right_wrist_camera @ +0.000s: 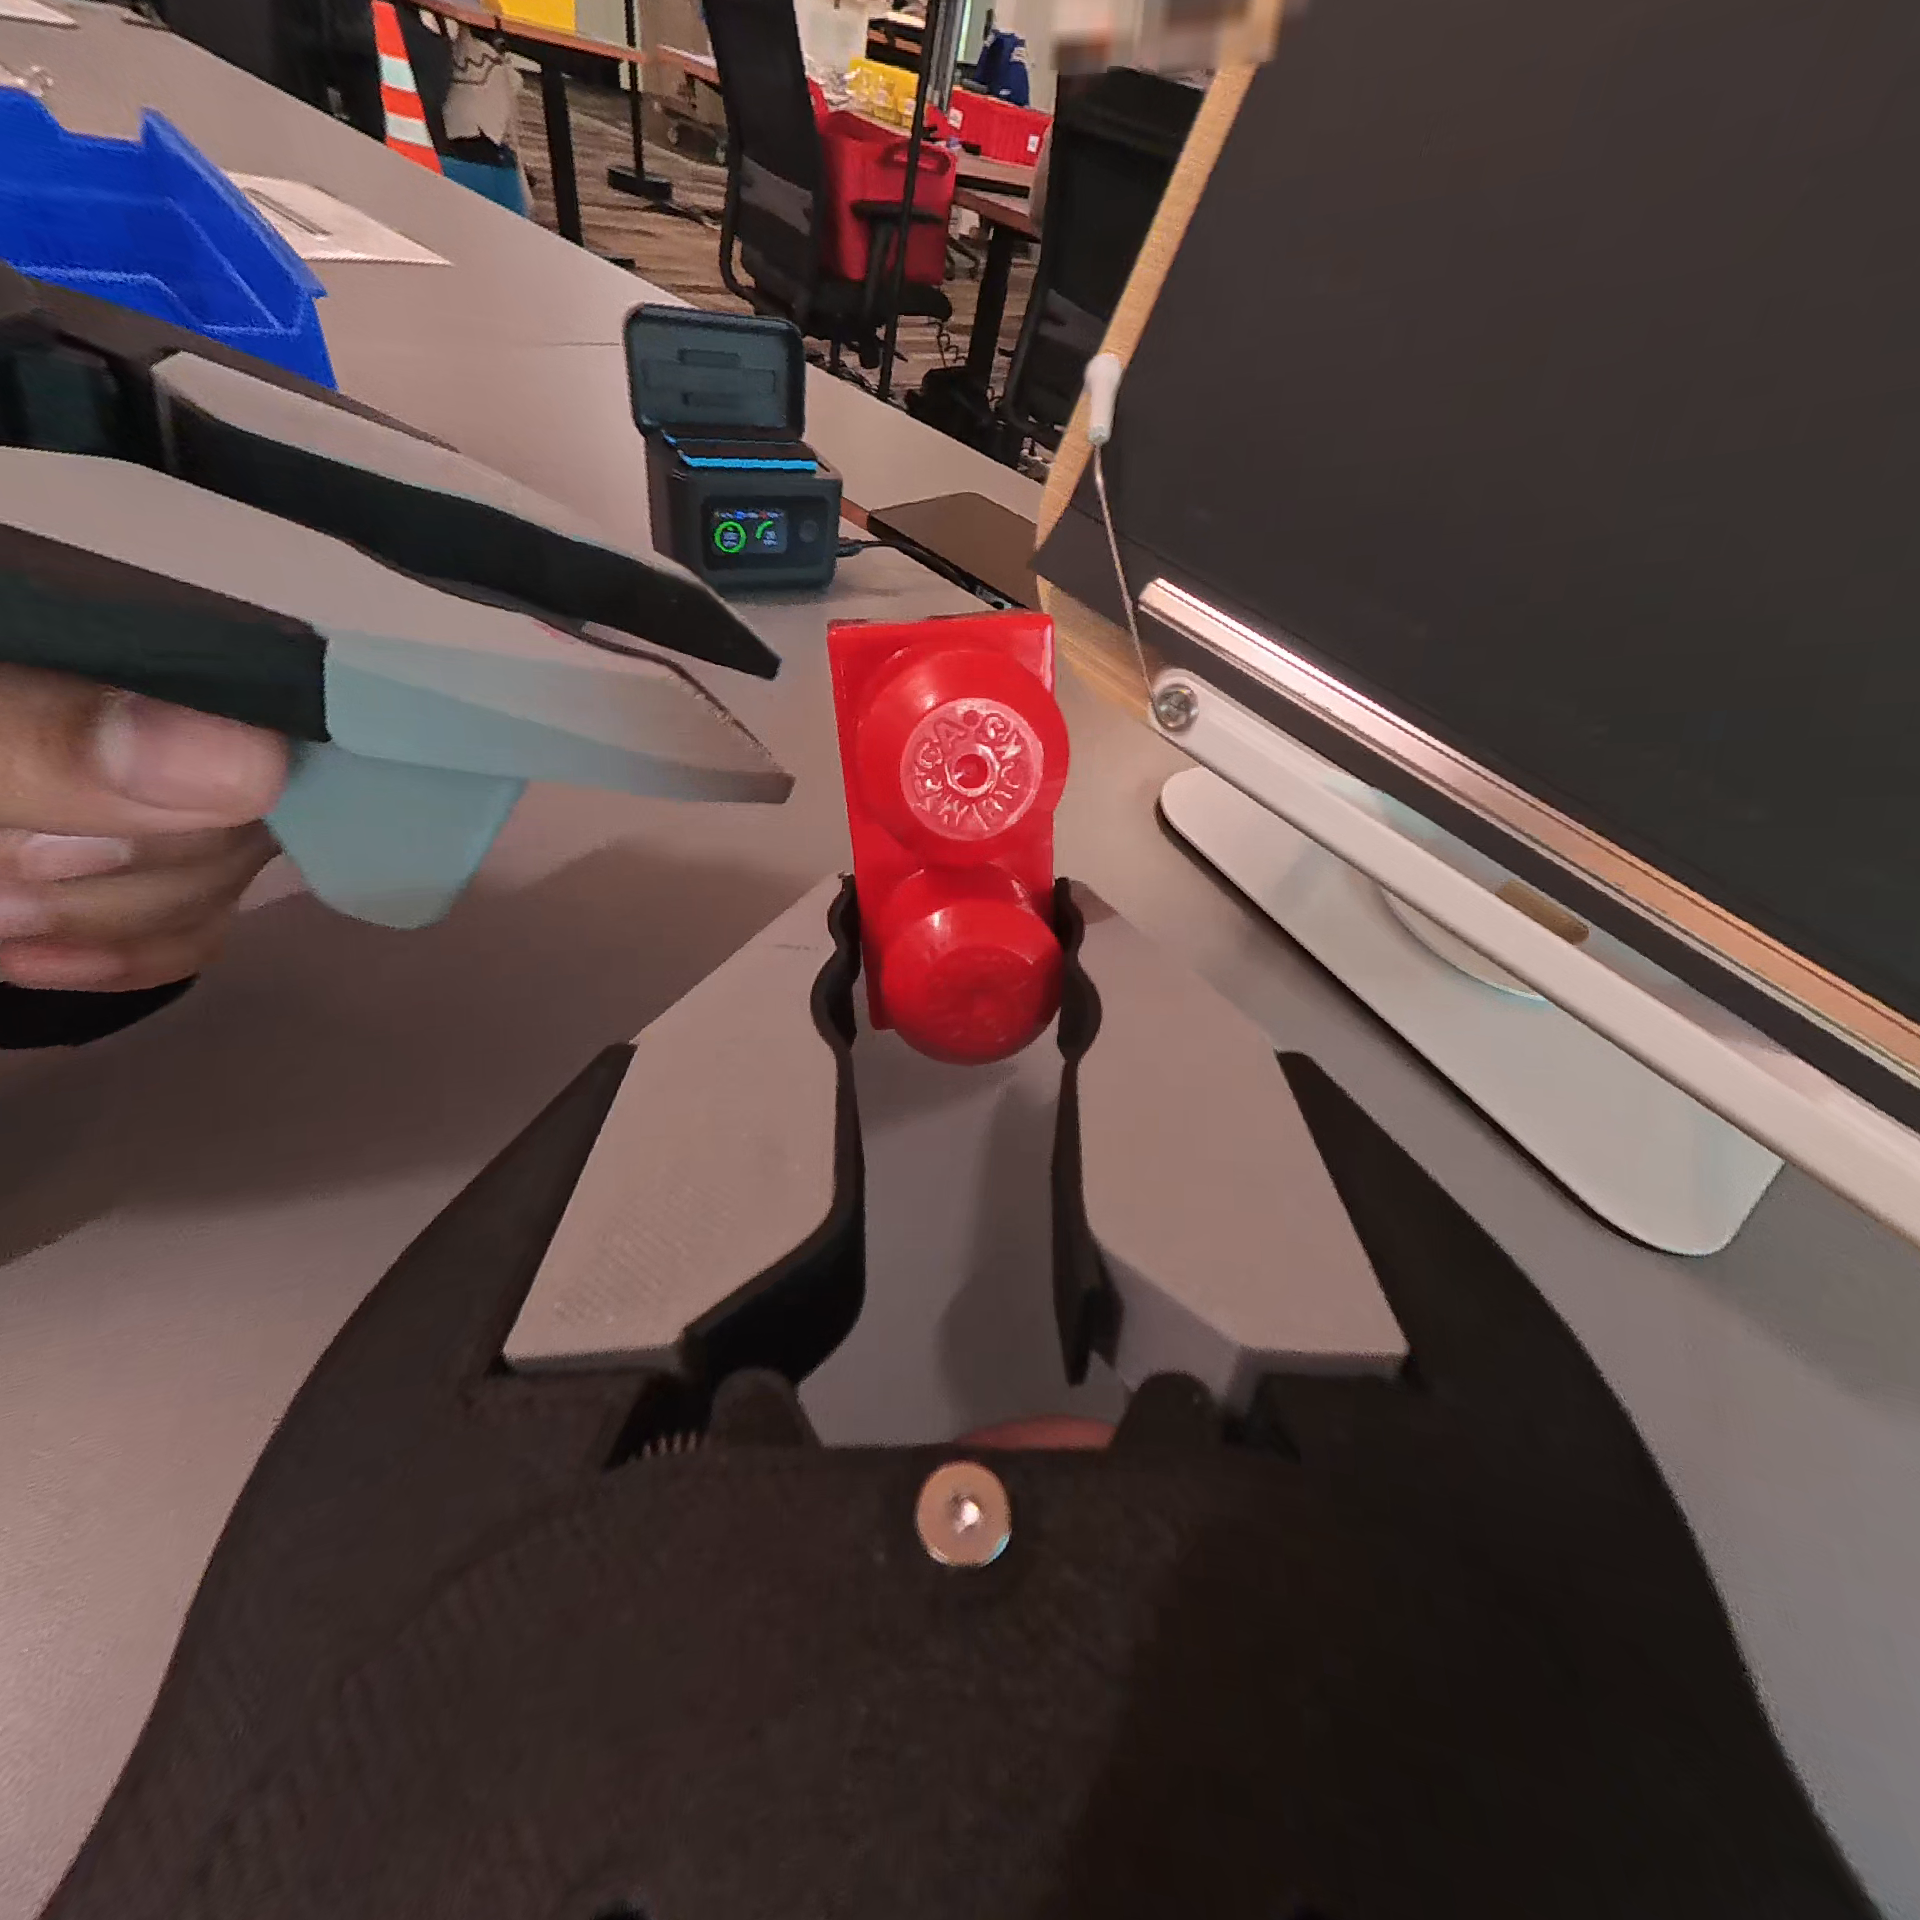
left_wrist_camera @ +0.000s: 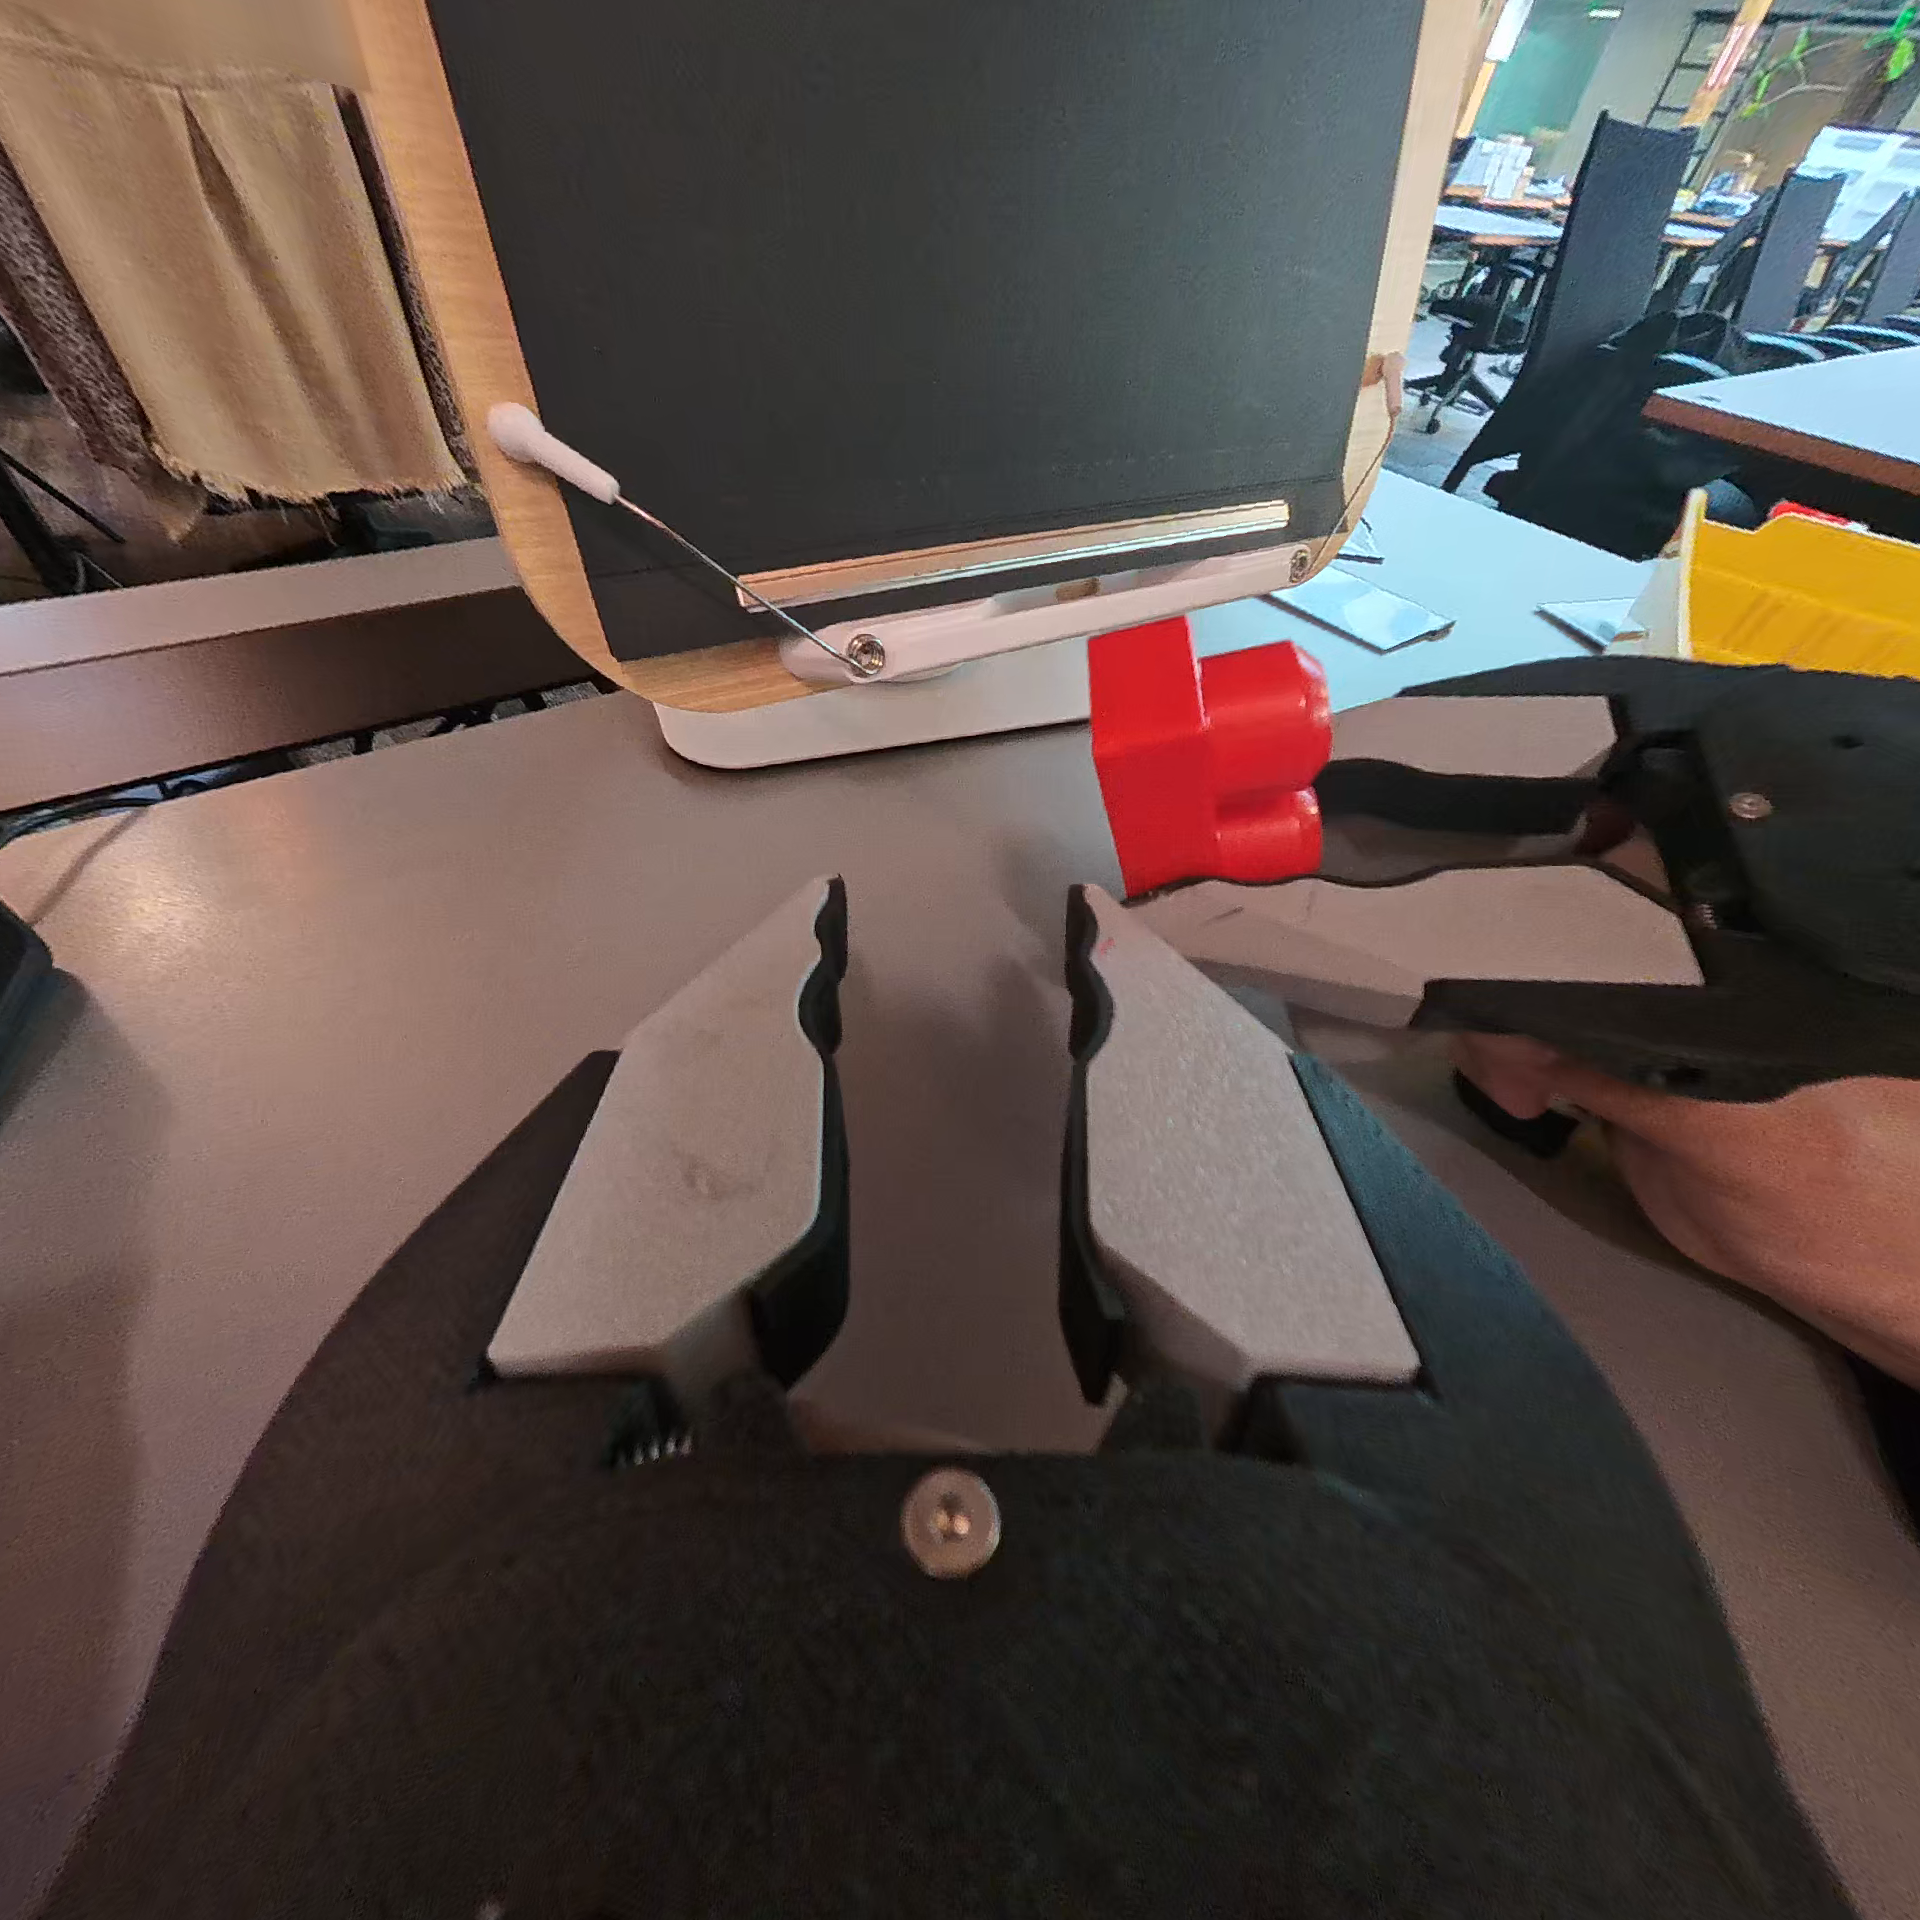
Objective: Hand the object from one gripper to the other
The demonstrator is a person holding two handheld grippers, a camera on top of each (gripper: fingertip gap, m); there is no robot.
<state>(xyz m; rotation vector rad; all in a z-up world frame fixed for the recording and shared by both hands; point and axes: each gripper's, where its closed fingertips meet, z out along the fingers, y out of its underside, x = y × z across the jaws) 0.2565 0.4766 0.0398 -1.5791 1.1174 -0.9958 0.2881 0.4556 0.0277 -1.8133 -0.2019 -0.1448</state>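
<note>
Clearly the red block [right_wrist_camera: 951, 831] is the piece to pass: a glossy plastic building brick with two round studs, one of them stamped on its face, held off the grey table [left_wrist_camera: 416, 935]. The right gripper [right_wrist_camera: 956, 956] has its jaws clenched on the lower stud only, so the flat body and the upper stud stand free above the tips. The left gripper [left_wrist_camera: 956, 935] sits just beside the brick, not touching it, with its jaws released and nothing between them; in the right wrist view its tips point at the brick from the left.

What could go wrong, as I judge it: the hold is on a rounded, smooth stud, so a sideways nudge from the incoming jaws could twist the brick or squeeze it out. If the right jaws let go before the left ones have closed on the free upper part, the brick would drop to the table. The tilted dark board on its white stand [left_wrist_camera: 935, 312] lies close behind, leaving little room to overshoot.
</note>
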